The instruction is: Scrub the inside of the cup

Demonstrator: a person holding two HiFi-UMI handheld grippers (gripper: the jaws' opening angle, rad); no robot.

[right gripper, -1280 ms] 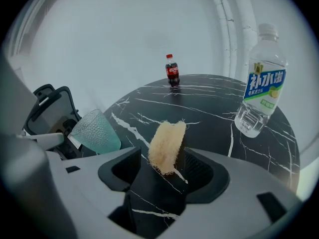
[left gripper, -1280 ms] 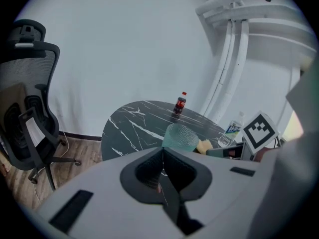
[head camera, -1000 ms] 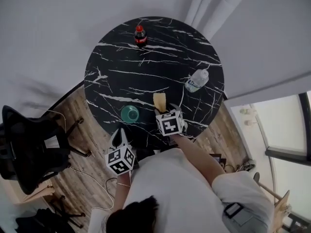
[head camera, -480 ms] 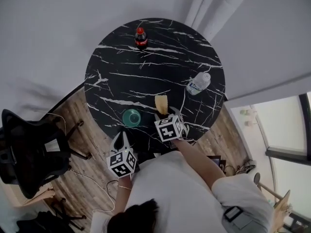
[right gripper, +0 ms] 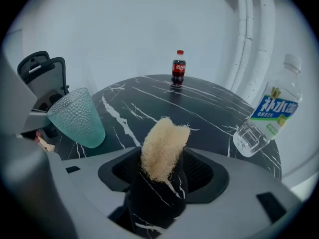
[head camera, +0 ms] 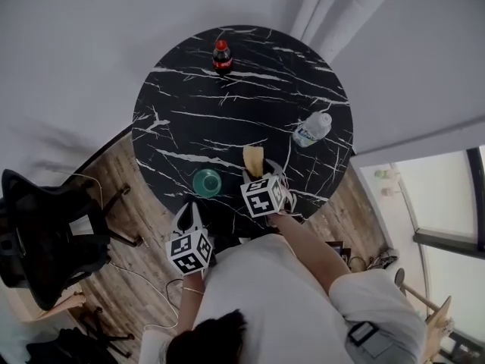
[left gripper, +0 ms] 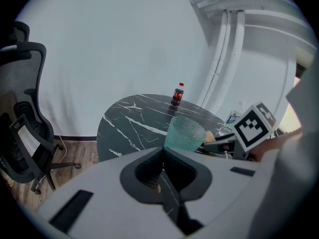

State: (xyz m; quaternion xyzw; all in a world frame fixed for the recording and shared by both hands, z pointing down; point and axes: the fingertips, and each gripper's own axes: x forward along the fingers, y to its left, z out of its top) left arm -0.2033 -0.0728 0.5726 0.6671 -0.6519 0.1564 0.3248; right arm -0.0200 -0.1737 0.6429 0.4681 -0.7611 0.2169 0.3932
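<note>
A teal dimpled glass cup (head camera: pixel 206 181) stands upright near the front edge of the round black marble table (head camera: pixel 189 97). My left gripper (head camera: pixel 189 211) hangs just off that edge, short of the cup (left gripper: pixel 185 133), with its jaws shut and nothing in them. In its own view the left gripper (left gripper: pixel 162 151) points at the cup. My right gripper (head camera: pixel 257 175) is over the table to the right of the cup, shut on a pale yellow loofah scrubber (head camera: pixel 253 159). The scrubber (right gripper: pixel 164 144) sticks up between the jaws, and the cup (right gripper: pixel 78 117) stands to its left, apart from it.
A cola bottle (head camera: pixel 221 55) stands at the table's far side. A clear water bottle (head camera: pixel 311 130) lies on its side at the right. A black office chair (head camera: pixel 42 230) stands on the wooden floor at the left. White curtains (head camera: pixel 322 6) hang behind.
My right gripper has rolled a little with the scrubber in it. The left gripper and the cup have stayed where they were.
</note>
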